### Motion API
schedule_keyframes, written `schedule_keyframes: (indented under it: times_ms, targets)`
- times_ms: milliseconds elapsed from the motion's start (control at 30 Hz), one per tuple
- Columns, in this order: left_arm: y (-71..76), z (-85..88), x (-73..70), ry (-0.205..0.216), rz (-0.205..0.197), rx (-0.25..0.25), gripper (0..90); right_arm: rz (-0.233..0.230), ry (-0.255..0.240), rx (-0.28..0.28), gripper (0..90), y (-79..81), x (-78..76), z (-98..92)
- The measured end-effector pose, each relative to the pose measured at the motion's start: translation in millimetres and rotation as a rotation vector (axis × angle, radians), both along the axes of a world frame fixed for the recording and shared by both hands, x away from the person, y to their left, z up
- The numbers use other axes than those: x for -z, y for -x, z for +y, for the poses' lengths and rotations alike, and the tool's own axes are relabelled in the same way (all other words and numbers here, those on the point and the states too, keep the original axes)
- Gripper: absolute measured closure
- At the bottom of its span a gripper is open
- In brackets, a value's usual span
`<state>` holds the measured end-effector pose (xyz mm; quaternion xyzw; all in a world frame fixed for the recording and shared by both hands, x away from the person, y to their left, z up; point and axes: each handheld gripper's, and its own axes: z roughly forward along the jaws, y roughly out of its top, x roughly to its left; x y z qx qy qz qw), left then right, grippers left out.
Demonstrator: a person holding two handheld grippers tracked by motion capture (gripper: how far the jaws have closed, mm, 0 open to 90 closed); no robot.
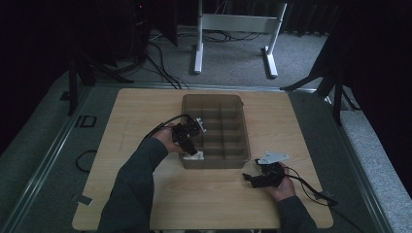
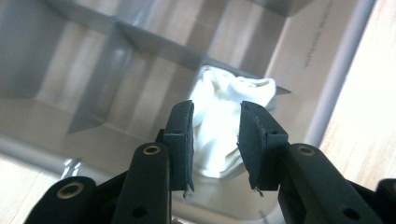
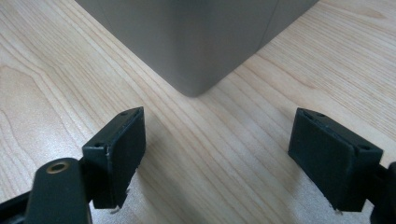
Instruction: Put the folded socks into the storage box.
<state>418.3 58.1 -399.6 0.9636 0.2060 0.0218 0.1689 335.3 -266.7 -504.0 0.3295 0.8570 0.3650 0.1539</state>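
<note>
A crumpled white cloth [image 2: 224, 123] lies in the compartment at the near left corner of the translucent grey plastic divided tray [image 1: 245, 133], which sits at the middle of the light wooden bench [image 1: 141, 104]. The left gripper [image 2: 215, 140] hovers just above that cloth, its jaws parted, nothing pressed between the pads. The right gripper [image 3: 217, 158] rests low over the bench just off the tray's near right corner, jaws spread wide and holding nothing.
</note>
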Motion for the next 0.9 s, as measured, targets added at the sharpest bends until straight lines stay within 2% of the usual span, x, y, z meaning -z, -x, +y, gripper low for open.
schedule_keyframes:
  times_ms: [100, 200, 333, 467, 533, 633, 800, 900]
  targets:
    - [0.8, 8.5, -3.1, 0.07, -0.015, -0.027, 65.0, 0.0, 0.0, 0.0, 18.7, 0.0, 0.0, 0.0]
    - [1.7, 14.8, -4.7, 0.081, -0.045, -0.055, 62.8, 0.0, 0.0, 0.0, 18.7, 0.0, 0.0, 0.0]
    - [3.9, 25.2, -6.0, 0.142, -0.074, -0.096, 62.6, 0.0, 0.0, 0.0, 18.7, 0.1, 0.0, 0.0]
    - [5.3, 34.1, -7.0, 0.15, -0.128, -0.15, 61.3, -0.001, 0.0, 0.0, 18.7, 0.1, 0.0, 0.0]
    - [7.2, 38.6, -7.0, 0.184, -0.154, -0.185, 60.8, 0.0, 0.0, 0.0, 18.7, 0.1, 0.0, 0.0]
    - [8.5, 46.1, -5.8, 0.21, -0.189, -0.231, 60.3, -0.001, 0.0, 0.0, 18.7, 0.1, 0.0, 0.0]
    - [6.9, 57.9, -1.1, 0.241, -0.227, -0.309, 58.8, -0.001, 0.0, 0.0, 18.7, 0.1, 0.0, 0.0]
    - [6.8, 62.1, -0.5, 0.256, -0.248, -0.337, 58.7, -0.001, 0.0, 0.0, 18.7, 0.1, 0.0, 0.0]
